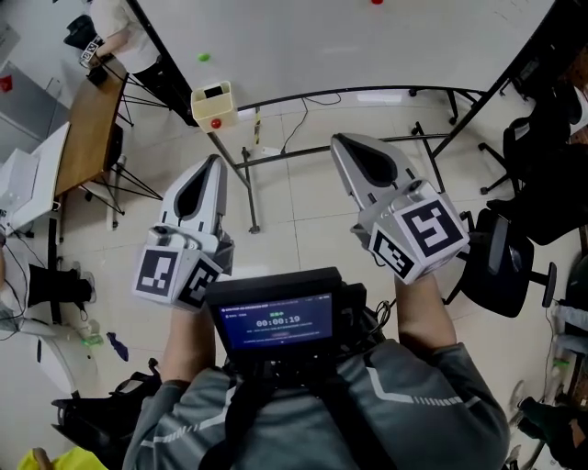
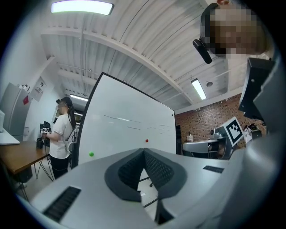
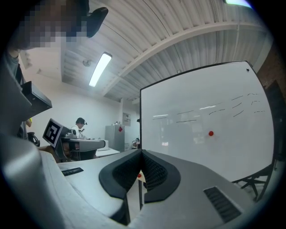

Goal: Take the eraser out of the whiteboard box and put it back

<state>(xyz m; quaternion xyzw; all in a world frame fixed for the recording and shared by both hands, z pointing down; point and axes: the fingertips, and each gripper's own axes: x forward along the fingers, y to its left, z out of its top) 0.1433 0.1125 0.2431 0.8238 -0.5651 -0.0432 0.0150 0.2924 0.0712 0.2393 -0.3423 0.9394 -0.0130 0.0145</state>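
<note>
Left gripper: the left gripper (image 1: 217, 159) points at the whiteboard (image 1: 367, 46). In its own view (image 2: 144, 151) the jaws are pressed together tip to tip, and there's nothing between them.
Right gripper: the right gripper (image 1: 336, 139) is the same story. Its own view (image 3: 141, 153) shows the ribbed pads meeting at the tips, jaws closed with nothing in them.
Box: the cream box (image 1: 214, 106) hangs at the whiteboard's lower left corner, against the frame. It's well ahead of both grippers and nearer the left one's tip. There's a red dot (image 1: 216, 122) on its front.
Eraser: a dark block (image 1: 217, 91) shows in the box's open top, and that looks like the eraser, sitting inside. Neither gripper touches it.
Magnets: a green magnet (image 1: 204, 57) sits near the whiteboard's left edge, and a red magnet (image 1: 377, 2) is further up the whiteboard.
Writing: the chest screen (image 1: 276, 321) reads 00:00:19, and its other lines are too small to read. The faint strokes on the whiteboard aren't legible. The cubes (image 1: 421, 231) carry black-and-white square patterns and no letters.
</note>
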